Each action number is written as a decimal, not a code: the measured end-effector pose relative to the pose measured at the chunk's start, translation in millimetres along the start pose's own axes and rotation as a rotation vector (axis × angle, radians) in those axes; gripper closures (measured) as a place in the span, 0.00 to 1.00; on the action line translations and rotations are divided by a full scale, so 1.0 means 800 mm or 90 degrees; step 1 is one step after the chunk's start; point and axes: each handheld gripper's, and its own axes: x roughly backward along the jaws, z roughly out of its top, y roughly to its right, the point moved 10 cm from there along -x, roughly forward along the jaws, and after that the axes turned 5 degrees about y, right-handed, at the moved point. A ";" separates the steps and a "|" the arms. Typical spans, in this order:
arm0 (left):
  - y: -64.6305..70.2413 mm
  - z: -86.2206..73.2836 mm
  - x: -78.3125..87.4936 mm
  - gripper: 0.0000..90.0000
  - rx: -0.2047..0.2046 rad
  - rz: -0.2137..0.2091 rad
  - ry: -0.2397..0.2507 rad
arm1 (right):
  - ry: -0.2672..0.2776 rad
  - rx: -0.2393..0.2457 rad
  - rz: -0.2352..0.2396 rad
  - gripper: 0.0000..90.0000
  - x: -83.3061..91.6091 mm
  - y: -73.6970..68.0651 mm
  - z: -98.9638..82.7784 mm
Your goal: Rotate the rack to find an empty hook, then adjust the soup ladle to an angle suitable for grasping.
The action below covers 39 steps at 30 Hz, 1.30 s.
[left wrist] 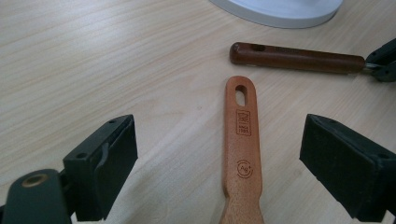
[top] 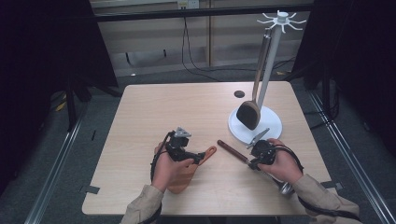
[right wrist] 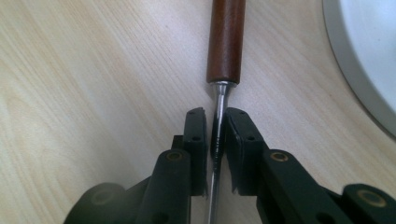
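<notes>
Right tool (right wrist: 215,135) clenched on metal shank of dark-handled utensil (right wrist: 226,37), lying on desk (top: 140,121). Left tool (left wrist: 219,163) released, jaws straddling orange wooden spatula (left wrist: 241,149) flat on desk.

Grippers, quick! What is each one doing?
Left gripper: open, jaws either side of the wooden spatula, not touching.
Right gripper: closed on the brown-handled utensil, at its metal shaft.

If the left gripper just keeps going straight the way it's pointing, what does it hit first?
The left gripper is open astride the light wooden spatula handle. Straight on it would probably reach the tip of the dark brown handle that the right gripper grips by its metal shank, then the white stand base; depth is uncertain.
</notes>
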 end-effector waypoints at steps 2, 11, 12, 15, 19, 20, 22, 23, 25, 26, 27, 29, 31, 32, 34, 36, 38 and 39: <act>0.000 0.000 0.001 0.12 0.001 0.002 -0.001 | 0.002 -0.003 -0.002 0.91 0.000 0.001 0.001; 0.002 0.002 -0.001 0.12 0.013 0.004 0.010 | 0.016 -0.028 0.018 0.94 0.000 0.005 0.001; 0.000 0.001 0.001 0.12 0.001 0.002 0.001 | 0.015 -0.032 0.020 0.94 0.000 0.005 0.000; -0.001 0.002 0.002 0.12 0.001 0.001 0.002 | 0.022 -0.019 0.005 0.95 0.001 0.008 0.001; -0.001 0.002 0.002 0.12 0.004 0.002 0.003 | 0.047 -0.034 -0.004 0.95 0.007 0.011 0.007; -0.001 0.002 0.002 0.12 0.003 0.002 0.001 | 0.058 -0.036 -0.004 0.95 0.009 0.012 0.009; -0.001 0.002 0.002 0.12 0.003 0.003 0.002 | 0.076 -0.052 -0.006 0.95 0.014 0.014 0.012; -0.001 0.002 0.002 0.12 0.003 0.003 0.001 | 0.091 -0.057 -0.008 0.95 0.017 0.017 0.014; -0.001 0.003 0.002 0.12 0.003 0.003 0.002 | 0.112 -0.072 -0.011 0.95 0.021 0.019 0.018; -0.001 0.003 0.002 0.12 0.004 0.002 0.004 | 0.129 -0.077 -0.015 0.95 0.025 0.021 0.020; -0.001 0.003 0.002 0.12 0.004 0.002 0.004 | 0.160 -0.095 -0.018 0.95 0.030 0.023 0.026; -0.002 0.003 0.002 0.12 0.003 0.002 0.005 | 0.191 -0.103 -0.023 0.95 0.036 0.026 0.032; -0.001 0.004 0.000 0.12 0.014 0.005 0.012 | 0.229 -0.118 -0.031 0.95 0.045 0.028 0.040; -0.003 0.003 0.001 0.12 -0.001 0.004 0.000 | 0.241 -0.125 -0.033 0.95 0.047 0.028 0.042; -0.002 0.004 0.000 0.12 0.004 0.003 0.006 | 0.268 -0.129 -0.038 0.95 0.053 0.030 0.047; -0.001 0.005 0.000 0.12 0.003 0.003 0.006 | 0.292 -0.130 -0.046 0.95 0.059 0.031 0.050; -0.001 0.004 -0.001 0.12 0.002 0.000 0.006 | 0.317 -0.138 -0.054 0.95 0.065 0.034 0.053; -0.001 0.003 0.000 0.12 0.001 0.001 0.001 | 0.329 -0.140 -0.058 0.95 0.068 0.035 0.055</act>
